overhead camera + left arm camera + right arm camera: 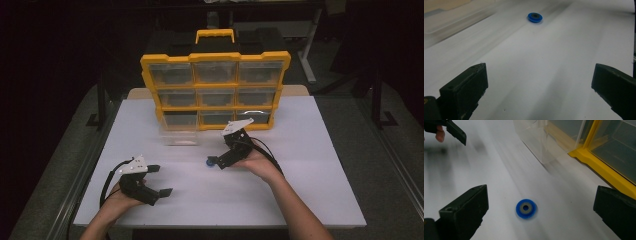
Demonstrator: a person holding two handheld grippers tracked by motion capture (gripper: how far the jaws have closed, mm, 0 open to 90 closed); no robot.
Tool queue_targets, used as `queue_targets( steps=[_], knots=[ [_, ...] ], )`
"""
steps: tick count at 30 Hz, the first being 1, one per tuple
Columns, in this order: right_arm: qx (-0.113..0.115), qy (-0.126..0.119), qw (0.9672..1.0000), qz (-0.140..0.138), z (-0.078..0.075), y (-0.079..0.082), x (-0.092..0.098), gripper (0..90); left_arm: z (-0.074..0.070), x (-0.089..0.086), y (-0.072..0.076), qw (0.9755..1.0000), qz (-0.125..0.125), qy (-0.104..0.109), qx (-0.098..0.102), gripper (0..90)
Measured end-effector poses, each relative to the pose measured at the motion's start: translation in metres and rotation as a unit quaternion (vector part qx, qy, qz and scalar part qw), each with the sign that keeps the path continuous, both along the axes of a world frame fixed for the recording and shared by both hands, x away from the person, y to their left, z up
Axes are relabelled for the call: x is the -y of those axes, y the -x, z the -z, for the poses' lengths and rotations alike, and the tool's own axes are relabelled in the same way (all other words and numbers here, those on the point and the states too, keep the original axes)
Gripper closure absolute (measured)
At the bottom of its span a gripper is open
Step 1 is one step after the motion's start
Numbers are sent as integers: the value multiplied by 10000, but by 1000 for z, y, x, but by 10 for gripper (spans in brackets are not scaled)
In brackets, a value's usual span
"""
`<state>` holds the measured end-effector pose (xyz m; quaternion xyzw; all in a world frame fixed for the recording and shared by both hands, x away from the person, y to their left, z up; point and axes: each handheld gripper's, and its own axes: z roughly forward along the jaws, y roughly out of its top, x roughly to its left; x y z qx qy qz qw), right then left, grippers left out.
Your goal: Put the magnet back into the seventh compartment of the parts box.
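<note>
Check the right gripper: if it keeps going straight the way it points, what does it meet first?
Most likely the blue disc, lying on the white table between the open right gripper jaws and just ahead. Depth is unclear; it might touch the table first.

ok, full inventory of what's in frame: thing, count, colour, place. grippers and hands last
disc: 1, blue with a grey centre, flat on the table between the right gripper's open jaws
loose drawer: 1, clear plastic, on the table in front of the organiser's bottom-left slot
organiser: 1, yellow frame with clear drawers in three rows of three and a yellow handle on top, upright at the table's far edge
table: 1, white top
left gripper: 1, black, jaws open, low over the near left of the table, nothing between them
right gripper: 1, black, jaws open, at the disc
hands: 2, one on each gripper, forearms entering from the bottom edge of the high view
</note>
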<state>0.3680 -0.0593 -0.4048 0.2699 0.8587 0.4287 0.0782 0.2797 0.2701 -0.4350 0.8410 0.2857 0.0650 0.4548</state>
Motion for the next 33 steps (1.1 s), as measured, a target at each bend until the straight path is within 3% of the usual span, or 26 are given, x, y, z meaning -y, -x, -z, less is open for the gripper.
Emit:
queue_targets(
  steps=[15,22,23,33],
  knots=[
    [-77,19,10000,-22,0,-5,-9,0,0,0,-1,10000,7,-4,44,5],
    [-45,50,9999,-83,2,-9,-15,0,0,2,-1,10000,76,-12,0,6],
    [68,149,9998,-122,3,-12,-15,0,0,2,-1,10000,70,-10,8,5],
    [32,177,9997,-171,9,-16,-24,0,1,4,0,9999,53,28,92,6]
  ],
)
